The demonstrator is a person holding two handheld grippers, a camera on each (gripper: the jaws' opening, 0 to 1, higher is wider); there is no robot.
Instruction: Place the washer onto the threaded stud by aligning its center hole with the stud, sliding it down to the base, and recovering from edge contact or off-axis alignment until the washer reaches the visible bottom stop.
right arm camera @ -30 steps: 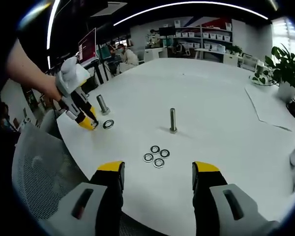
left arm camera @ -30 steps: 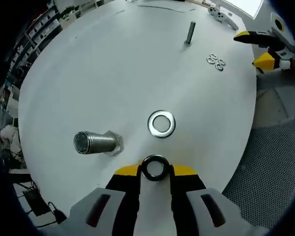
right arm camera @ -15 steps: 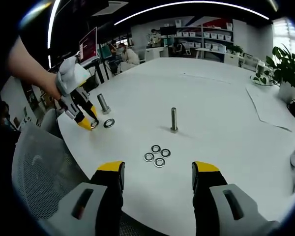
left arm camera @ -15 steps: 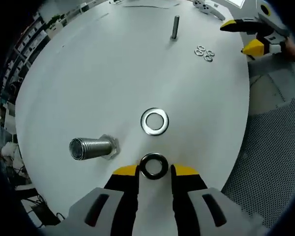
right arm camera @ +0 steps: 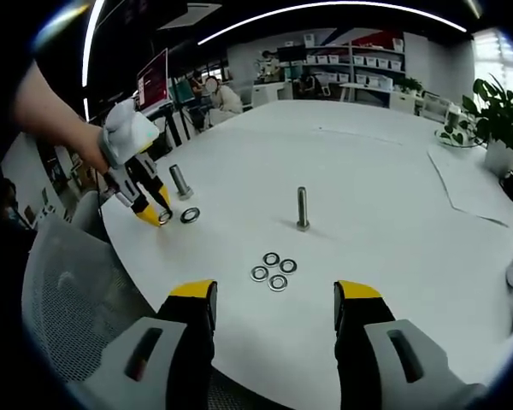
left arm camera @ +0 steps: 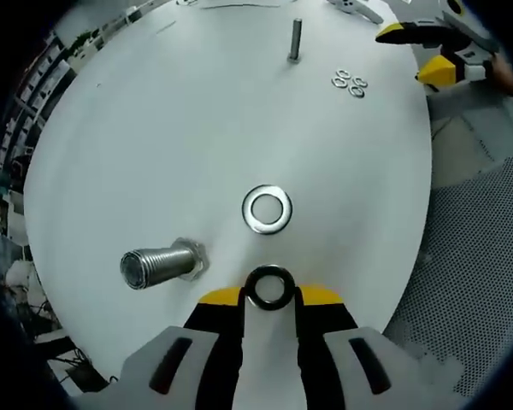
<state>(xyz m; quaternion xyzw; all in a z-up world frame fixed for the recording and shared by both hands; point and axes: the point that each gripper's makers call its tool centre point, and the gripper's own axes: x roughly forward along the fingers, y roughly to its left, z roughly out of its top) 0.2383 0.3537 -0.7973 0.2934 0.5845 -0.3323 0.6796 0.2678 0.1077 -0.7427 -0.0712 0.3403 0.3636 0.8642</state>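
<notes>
Left gripper (left arm camera: 270,295) is clamped on a dark washer (left arm camera: 269,287), held beside the large threaded stud (left arm camera: 160,263) on the white table (left arm camera: 154,128). A second washer (left arm camera: 267,210) lies flat nearby. Right gripper (right arm camera: 274,299) hangs open.

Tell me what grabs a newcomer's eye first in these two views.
The left gripper pinches a dark washer between its yellow tips, just off a thick threaded stud standing on the white table. A shiny spare washer lies just beyond, and the right gripper hangs open.
</notes>
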